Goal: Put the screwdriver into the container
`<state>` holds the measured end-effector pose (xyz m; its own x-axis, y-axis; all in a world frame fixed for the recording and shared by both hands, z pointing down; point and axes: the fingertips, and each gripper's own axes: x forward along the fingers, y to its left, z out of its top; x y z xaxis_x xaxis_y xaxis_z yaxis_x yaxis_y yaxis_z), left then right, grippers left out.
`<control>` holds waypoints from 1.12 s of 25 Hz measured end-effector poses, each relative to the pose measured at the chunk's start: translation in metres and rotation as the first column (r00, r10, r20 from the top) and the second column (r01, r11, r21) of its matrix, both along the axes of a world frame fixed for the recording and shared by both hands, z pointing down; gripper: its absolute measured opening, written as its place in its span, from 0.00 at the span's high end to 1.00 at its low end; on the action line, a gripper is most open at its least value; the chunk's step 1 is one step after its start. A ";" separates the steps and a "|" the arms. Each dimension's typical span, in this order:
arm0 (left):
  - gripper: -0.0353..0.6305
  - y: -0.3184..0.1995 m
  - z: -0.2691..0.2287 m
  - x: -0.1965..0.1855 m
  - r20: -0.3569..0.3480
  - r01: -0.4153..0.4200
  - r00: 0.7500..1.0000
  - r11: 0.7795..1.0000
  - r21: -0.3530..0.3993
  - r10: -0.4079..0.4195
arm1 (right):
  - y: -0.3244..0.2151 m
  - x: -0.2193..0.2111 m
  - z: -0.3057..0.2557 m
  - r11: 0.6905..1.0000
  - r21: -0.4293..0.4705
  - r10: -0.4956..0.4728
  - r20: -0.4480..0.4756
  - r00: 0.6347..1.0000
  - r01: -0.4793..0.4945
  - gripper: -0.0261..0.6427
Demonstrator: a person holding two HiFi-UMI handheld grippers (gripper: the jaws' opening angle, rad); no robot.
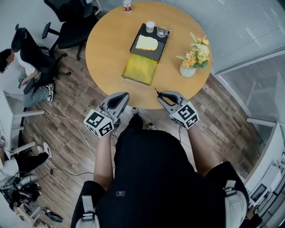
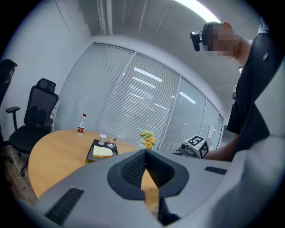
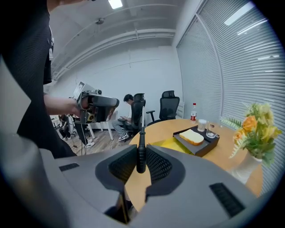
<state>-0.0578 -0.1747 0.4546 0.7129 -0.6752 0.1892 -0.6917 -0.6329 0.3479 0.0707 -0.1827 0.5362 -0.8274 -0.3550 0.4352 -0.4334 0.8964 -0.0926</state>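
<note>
A dark tray-like container on the round wooden table holds a pale slab, a white cup and a clear glass. A yellow pad lies against its near edge. A vase of flowers stands to the right, and a red-labelled bottle at the far rim. Office chairs, a seated person and blind-covered glass walls ring the plank floor. At the table's near edge, the right gripper clamps the black handle of the screwdriver, shaft jutting beyond the jaws, well short of the container. The left gripper has its jaws closed together on nothing
</note>
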 end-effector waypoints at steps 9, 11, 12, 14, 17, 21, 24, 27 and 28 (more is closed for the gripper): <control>0.94 -0.043 0.004 -0.011 -0.013 -0.053 0.999 0.999 -0.010 0.053 | -0.041 -0.020 0.029 0.998 -0.044 0.038 -0.038 0.999 -0.040 0.88; 0.94 -0.051 0.006 -0.016 -0.015 -0.064 0.998 0.998 -0.015 0.064 | -0.048 -0.025 0.034 0.997 -0.056 0.049 -0.044 0.998 -0.051 0.88; 0.94 -0.055 0.007 -0.018 -0.015 -0.069 0.997 0.997 -0.017 0.069 | -0.051 -0.027 0.036 0.997 -0.061 0.054 -0.045 0.998 -0.056 0.88; 0.94 -0.061 0.008 -0.023 -0.015 -0.080 0.997 0.997 -0.022 0.080 | -0.057 -0.033 0.040 0.995 -0.071 0.063 -0.046 0.997 -0.066 0.88; 0.94 -0.070 0.011 -0.029 -0.018 -0.096 0.995 0.995 -0.029 0.096 | -0.065 -0.041 0.045 0.994 -0.082 0.072 -0.053 0.996 -0.076 0.88; 0.94 -0.081 0.014 -0.037 -0.021 -0.114 0.993 0.993 -0.031 0.113 | -0.076 -0.051 0.058 0.991 -0.101 0.083 -0.064 0.995 -0.089 0.88; 0.94 -0.086 0.017 -0.043 -0.023 -0.126 0.992 0.991 -0.034 0.125 | -0.085 -0.057 0.072 0.989 -0.114 0.088 -0.092 0.992 -0.098 0.88; 0.94 -0.091 0.018 -0.052 -0.047 -0.126 0.991 0.991 -0.037 0.124 | -0.096 -0.066 0.083 0.985 -0.131 0.099 -0.108 0.989 -0.113 0.88; 0.94 -0.094 0.017 -0.056 -0.058 -0.123 0.991 0.992 -0.034 0.121 | -0.100 -0.069 0.086 0.984 -0.135 0.104 -0.111 0.988 -0.119 0.88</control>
<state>-0.1139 -0.2685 0.4719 0.7996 -0.5757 0.1706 -0.5890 -0.6969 0.4090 0.0021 -0.2831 0.6225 -0.7341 -0.3714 0.5685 -0.5436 0.8231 -0.1643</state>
